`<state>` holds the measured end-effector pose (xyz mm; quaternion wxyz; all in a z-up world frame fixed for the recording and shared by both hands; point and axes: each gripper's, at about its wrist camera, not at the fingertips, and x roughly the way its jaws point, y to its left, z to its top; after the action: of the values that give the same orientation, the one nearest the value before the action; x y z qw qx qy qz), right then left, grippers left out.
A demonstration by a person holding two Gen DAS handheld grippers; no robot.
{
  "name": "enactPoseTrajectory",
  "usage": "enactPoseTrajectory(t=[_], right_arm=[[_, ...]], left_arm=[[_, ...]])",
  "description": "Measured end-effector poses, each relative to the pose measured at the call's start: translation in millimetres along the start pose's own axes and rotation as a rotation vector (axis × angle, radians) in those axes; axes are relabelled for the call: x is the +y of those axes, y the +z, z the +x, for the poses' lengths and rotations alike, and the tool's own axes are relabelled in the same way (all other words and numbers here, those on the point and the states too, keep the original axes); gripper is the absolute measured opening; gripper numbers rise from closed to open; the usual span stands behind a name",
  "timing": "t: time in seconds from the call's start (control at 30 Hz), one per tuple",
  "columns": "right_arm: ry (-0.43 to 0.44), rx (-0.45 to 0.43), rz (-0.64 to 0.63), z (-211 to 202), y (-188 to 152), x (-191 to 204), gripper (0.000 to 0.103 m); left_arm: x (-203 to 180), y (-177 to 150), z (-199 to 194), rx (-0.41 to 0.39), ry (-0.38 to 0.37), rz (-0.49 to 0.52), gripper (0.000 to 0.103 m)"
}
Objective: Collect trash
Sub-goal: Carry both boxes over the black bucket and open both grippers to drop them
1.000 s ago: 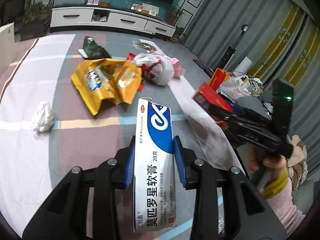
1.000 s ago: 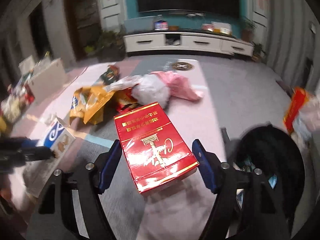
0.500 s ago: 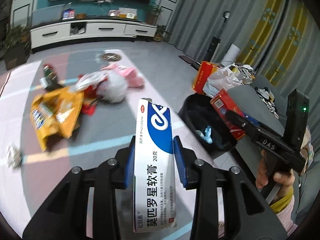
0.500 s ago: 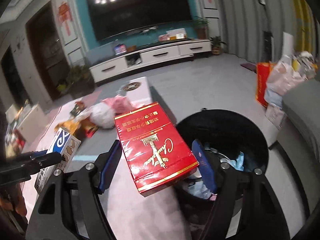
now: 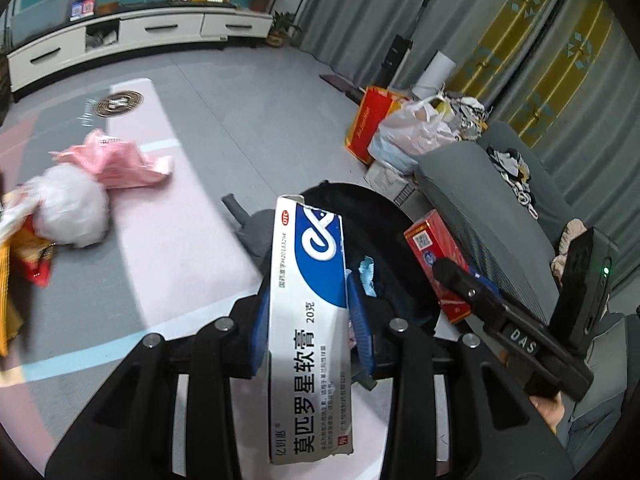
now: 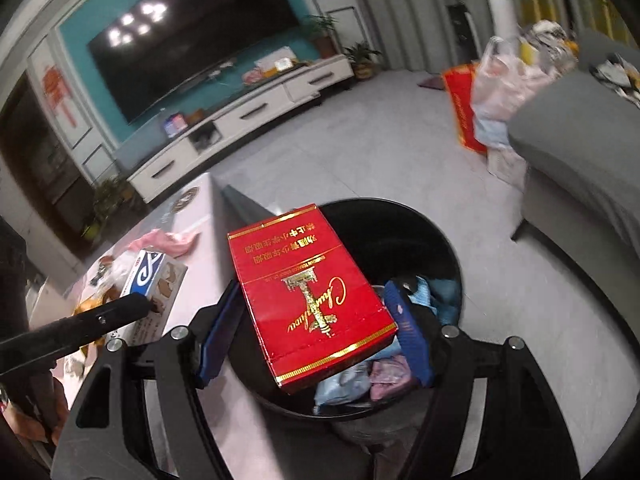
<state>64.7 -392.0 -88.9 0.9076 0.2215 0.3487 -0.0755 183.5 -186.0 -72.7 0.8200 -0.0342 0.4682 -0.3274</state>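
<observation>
Bin (image 6: 444,240) sits under both loads: right gripper (image 6: 316,332) clamps red box (image 6: 308,288), left gripper (image 5: 310,312) clamps ointment box (image 5: 308,280). We centre each toward 12 o'clock, then release.

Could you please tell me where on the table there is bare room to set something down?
The pink strip of the table between the pink bag and the black trash bin lies bare, as does the grey band in front of the white bag. The far left is crowded with yellow and red wrappers.
</observation>
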Motion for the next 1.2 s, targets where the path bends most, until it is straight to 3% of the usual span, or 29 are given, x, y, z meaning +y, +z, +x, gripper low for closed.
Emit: enactPoseTrajectory(t=[0.27,0.83,1.0,1.2], right_arm=[[-0.071,0.051,0.054,13,0,-22,0.071],[-0.073,0.119,0.059,29,-1,-31,0.072],[-0.094,0.139,0.045,33,-3,-30,0.072],[-0.106,0.140,0.066,34,-2,-33,0.072]], left_arm=[[-20,11,48,0.062,0.019,0.024,0.037],[-40,18,90,0.104,0.037,0.053,0.037],[-40,19,91,0.101,0.031,0.048,0.050],[-41,16,82,0.079,0.013,0.046,0.074]])
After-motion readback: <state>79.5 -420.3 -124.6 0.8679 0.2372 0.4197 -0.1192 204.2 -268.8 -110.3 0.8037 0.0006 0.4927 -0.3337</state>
